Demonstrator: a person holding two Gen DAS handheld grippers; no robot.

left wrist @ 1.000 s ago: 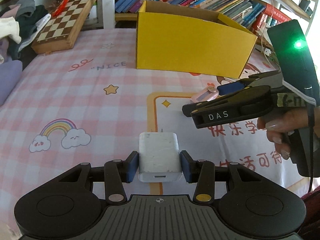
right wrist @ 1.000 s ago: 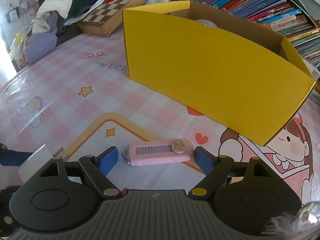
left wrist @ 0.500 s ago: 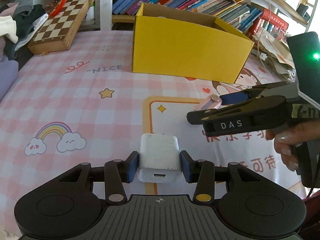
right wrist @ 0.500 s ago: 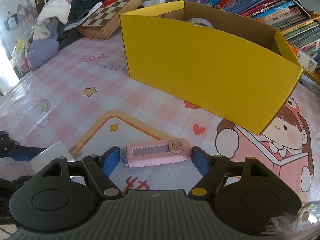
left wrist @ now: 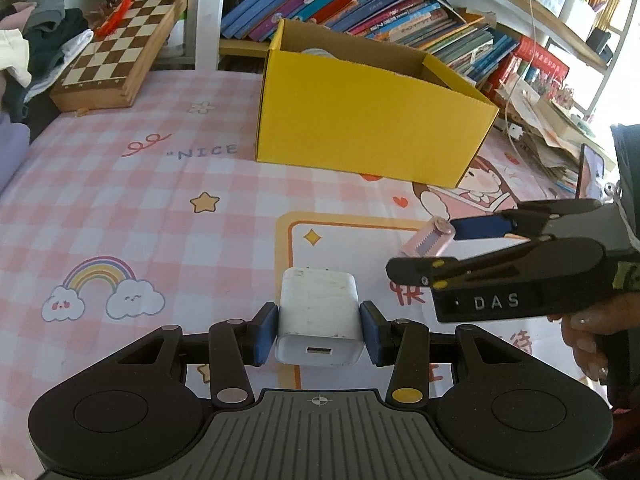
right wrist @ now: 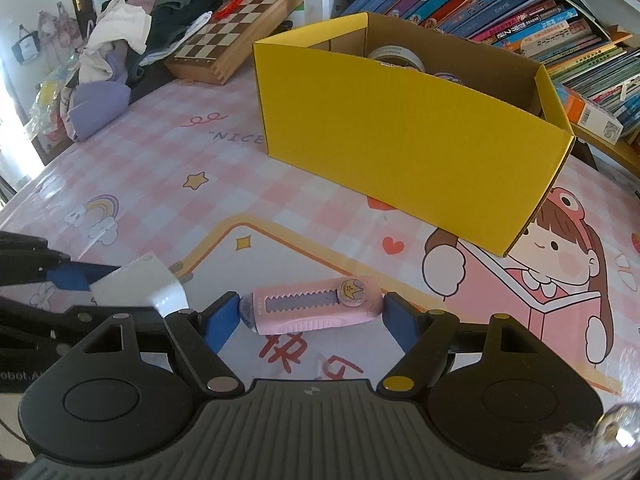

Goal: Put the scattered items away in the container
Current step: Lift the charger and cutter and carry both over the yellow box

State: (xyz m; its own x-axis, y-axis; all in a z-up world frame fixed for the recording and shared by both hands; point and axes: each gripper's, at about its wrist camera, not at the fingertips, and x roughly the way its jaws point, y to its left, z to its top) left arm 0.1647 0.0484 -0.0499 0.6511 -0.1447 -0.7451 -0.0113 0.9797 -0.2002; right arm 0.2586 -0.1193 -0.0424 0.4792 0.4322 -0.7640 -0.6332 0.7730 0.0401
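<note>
A white USB charger (left wrist: 318,312) sits squeezed between the blue pads of my left gripper (left wrist: 318,334), which is shut on it above the pink checked tablecloth. My right gripper (right wrist: 312,320) is shut on a pink utility knife (right wrist: 312,308), held lengthwise by its two ends. In the left wrist view the knife (left wrist: 428,238) shows at the tip of the right gripper (left wrist: 472,248), to the right of the charger. The yellow cardboard box (right wrist: 400,140) stands open ahead of both grippers, with tape rolls (right wrist: 396,56) inside. The charger (right wrist: 140,284) also shows at the lower left of the right wrist view.
A wooden chessboard (left wrist: 120,64) lies at the back left beside a pile of clothes (right wrist: 120,52). Rows of books (left wrist: 360,8) fill the shelf behind the box. Loose papers and a cable (left wrist: 552,136) crowd the right edge. A hand (left wrist: 588,332) holds the right gripper.
Both grippers have risen off the cloth with the charger and the knife held. The box now looks lower and farther, and its inside shows.
</note>
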